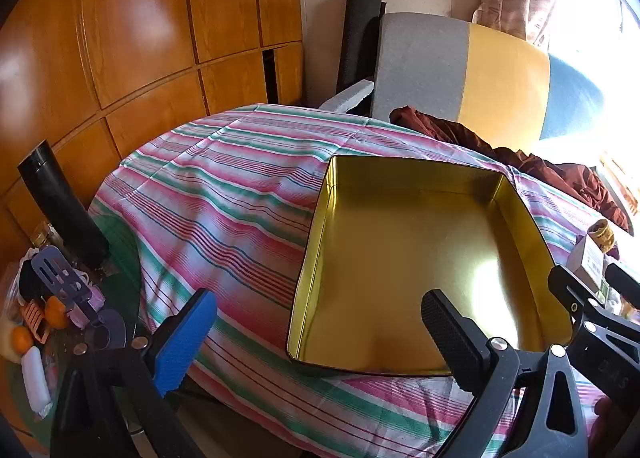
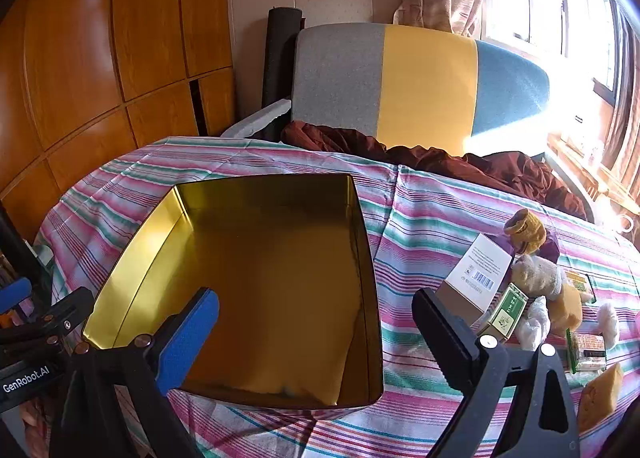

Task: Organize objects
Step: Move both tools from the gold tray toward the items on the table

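An empty gold tin box (image 1: 400,258) (image 2: 260,278) lies open on the striped tablecloth (image 1: 224,185). My left gripper (image 1: 320,338) hovers open over the tin's near left corner, blue pad over the cloth, black pad over the tin. My right gripper (image 2: 316,338) is open above the tin's near right side. To the tin's right lies a loose pile: a white barcode box (image 2: 476,270), a small green box (image 2: 506,312), a yellow knit piece (image 2: 524,234), a beige plush (image 2: 536,274) and a yellow sponge (image 2: 600,394). Nothing sits between either pair of fingers.
A grey, yellow and blue chair back (image 2: 424,85) and a maroon cloth (image 2: 440,161) border the table's far edge. At left, a lower side table carries a black bottle (image 1: 60,205), oranges (image 1: 56,312) and small clutter. Wooden cabinets (image 1: 140,37) stand behind.
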{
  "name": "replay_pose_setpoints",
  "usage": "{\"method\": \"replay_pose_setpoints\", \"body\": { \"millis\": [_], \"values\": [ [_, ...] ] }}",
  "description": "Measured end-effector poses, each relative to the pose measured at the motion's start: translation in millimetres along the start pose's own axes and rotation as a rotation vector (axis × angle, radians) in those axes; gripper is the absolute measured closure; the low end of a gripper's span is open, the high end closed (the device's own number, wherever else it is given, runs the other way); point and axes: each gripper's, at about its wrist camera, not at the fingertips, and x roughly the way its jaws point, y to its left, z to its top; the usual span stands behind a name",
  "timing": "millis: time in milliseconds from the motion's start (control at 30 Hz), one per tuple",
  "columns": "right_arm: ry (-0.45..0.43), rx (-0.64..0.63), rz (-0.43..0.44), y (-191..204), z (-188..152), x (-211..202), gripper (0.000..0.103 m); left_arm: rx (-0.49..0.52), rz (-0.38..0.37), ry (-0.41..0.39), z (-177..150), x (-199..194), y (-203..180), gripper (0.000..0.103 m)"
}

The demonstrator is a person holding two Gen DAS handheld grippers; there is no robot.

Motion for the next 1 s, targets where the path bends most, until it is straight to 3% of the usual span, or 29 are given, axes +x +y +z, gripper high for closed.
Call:
{"method": "replay_pose_setpoints", "body": {
  "millis": [500,833,1000],
  "values": [
    [-0.013,-0.007,-0.014,-16,-2,-6,0.004,0.072,-0.022,0.018,-4,3,-19,0.0],
    [-0.024,0.026,-0.033,-38,-2,-12,0.004,0.079,-0.16,0.055,-11,6,-30,0.0],
    [-0.024,0.053,-0.049,-55,-1,-14,0.004,0.102,-0.154,0.076,-16,10,-39,0.0]
  ]
}}
